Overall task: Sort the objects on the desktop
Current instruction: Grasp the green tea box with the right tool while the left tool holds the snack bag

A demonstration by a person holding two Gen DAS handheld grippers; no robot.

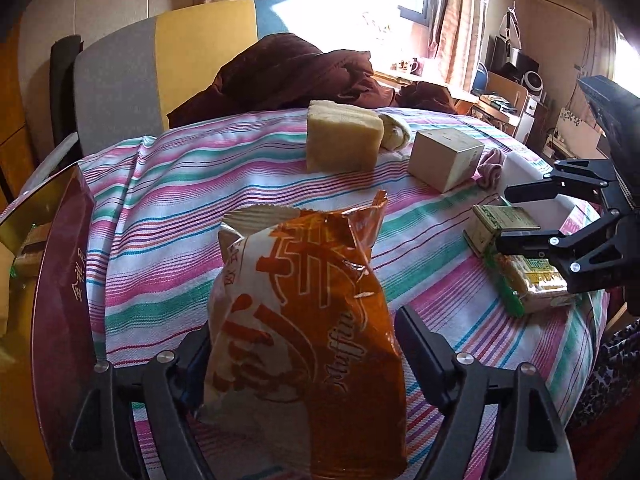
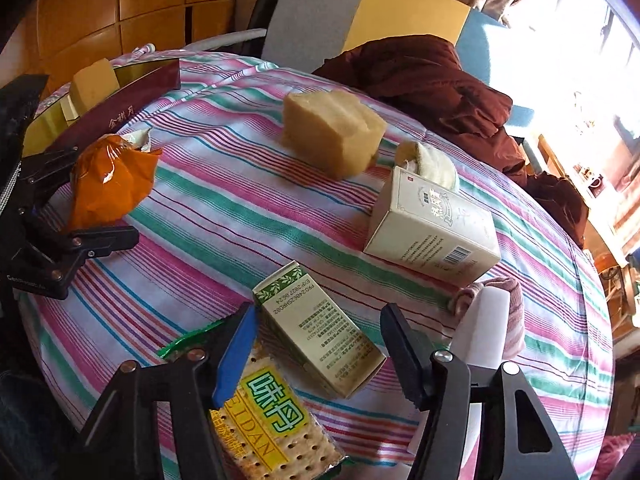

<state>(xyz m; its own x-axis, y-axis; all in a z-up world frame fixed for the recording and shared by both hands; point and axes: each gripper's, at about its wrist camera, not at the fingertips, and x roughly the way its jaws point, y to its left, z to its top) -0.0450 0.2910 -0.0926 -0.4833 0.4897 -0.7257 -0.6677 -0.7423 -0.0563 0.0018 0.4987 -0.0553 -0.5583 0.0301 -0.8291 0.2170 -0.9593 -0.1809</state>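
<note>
Glossy plastic muffin bag [image 1: 304,320], woven striped cloth [image 1: 200,184], matt cardboard box [image 2: 434,226].

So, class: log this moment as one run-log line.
left gripper: shut on orange muffin bag | right gripper: open over small green box | cracker pack: on striped cloth

Both wrist cameras sit low and close over the striped tablecloth [image 1: 208,184], sharing the yellow sponge [image 1: 342,136] mid-frame.

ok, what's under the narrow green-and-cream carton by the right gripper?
The narrow green-and-cream carton lies partly on a clear cracker packet with a green label, on the striped tablecloth. The packet's far end is covered.
</note>
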